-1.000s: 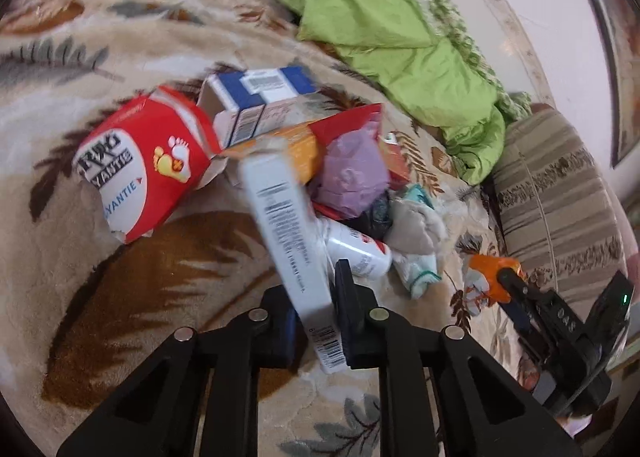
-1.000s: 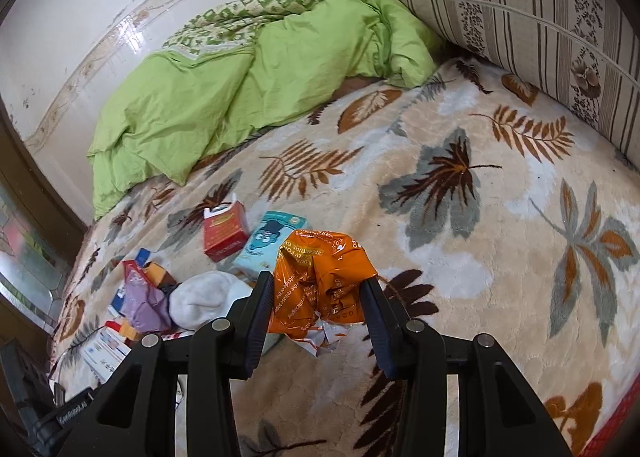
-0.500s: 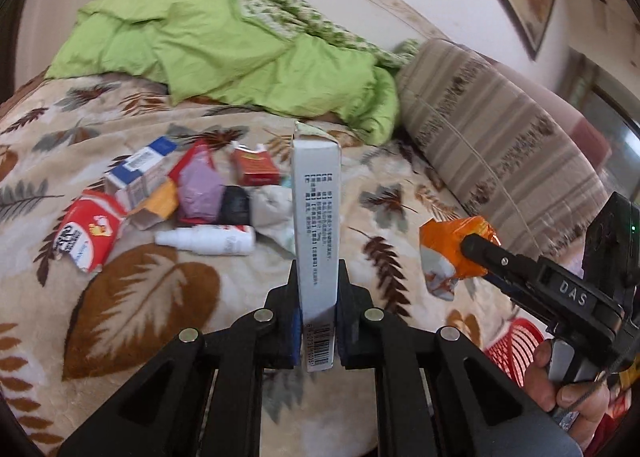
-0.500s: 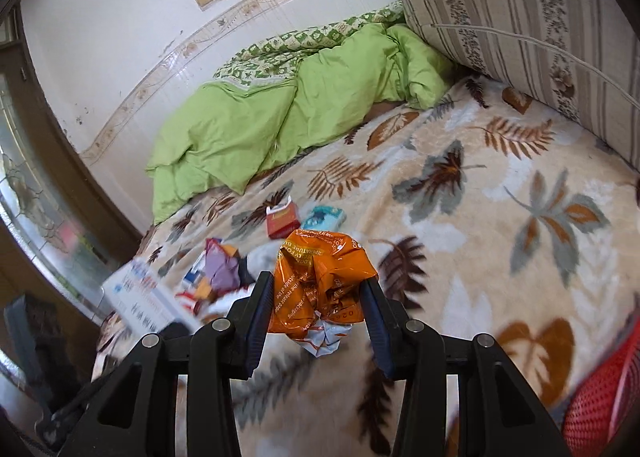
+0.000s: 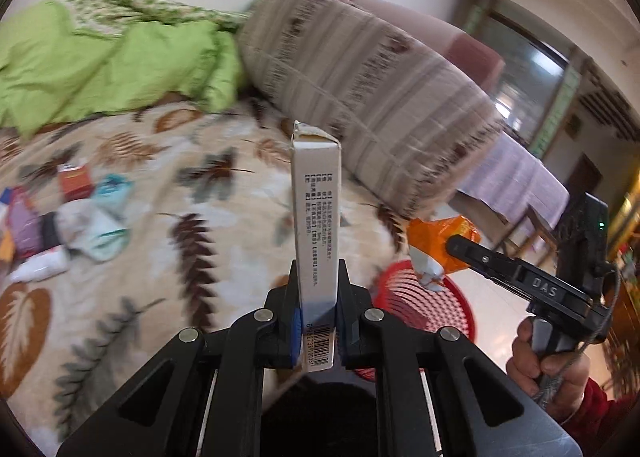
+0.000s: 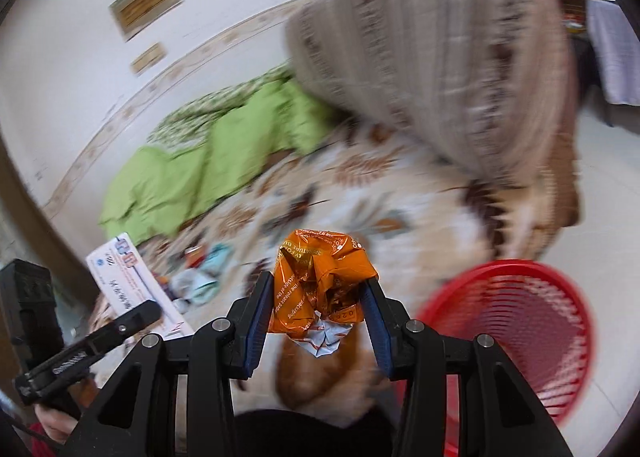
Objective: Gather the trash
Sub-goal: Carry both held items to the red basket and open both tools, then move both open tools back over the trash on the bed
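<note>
Now: left gripper [image 5: 316, 299] clamps upright box [image 5: 316, 225] | right gripper [image 6: 316, 311] pinches wrapper [image 6: 320, 281], seemingly mid-fingers

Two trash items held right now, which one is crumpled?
The orange wrapper in the right tongs: a wadded foil ball. The tall white box in the left tongs is rigid, upright and flat-sided.

left gripper [image 5: 317, 293] clamped; right gripper [image 6: 316, 311] clamped, fist on handle

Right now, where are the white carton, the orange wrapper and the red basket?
white carton [image 5: 316, 217]: left wrist view, on its printed narrow face.
orange wrapper [image 6: 320, 281]: right wrist view, on its crumpled middle.
red basket [image 6: 532, 329]: right wrist view, on its inner mesh wall.
</note>
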Demonstrator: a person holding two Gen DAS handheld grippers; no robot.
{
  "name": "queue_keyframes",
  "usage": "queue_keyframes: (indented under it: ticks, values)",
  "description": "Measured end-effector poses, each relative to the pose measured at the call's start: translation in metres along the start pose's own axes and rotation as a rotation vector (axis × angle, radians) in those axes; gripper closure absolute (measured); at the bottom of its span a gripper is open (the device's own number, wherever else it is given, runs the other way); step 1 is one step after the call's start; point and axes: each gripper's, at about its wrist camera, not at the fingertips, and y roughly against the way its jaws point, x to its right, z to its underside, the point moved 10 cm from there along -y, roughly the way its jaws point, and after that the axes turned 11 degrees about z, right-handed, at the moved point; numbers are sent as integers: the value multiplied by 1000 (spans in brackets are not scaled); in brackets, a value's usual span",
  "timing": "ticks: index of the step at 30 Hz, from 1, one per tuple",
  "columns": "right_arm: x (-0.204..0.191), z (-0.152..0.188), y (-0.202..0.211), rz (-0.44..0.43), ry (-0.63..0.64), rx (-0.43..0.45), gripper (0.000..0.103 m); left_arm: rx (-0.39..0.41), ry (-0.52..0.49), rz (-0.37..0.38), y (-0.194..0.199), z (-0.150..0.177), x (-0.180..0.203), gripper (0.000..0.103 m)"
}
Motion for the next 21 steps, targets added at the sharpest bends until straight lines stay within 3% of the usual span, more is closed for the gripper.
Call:
queue_keyframes:
  ticks: [5,11,15,16,20,21]
  values:
    - [63,-4,13,105,-61,5,56,-106,-25,114,-55,9,56,91]
    - [114,1,16,194,-121,-12,55,-207,-30,183,-107,25,99,91]
    - [138,1,19,253,-142,-19,48,-250,-46,208,-135,32,120,91]
    - [141,2,20,262,-142,-17,48,-257,-49,201,-142,33,122,88]
    - [150,1,22,288,-147,-10,48,-237,-38,200,-142,30,123,61]
    - [150,1,22,286,-146,-8,47,-228,-41,194,-142,28,123,60]
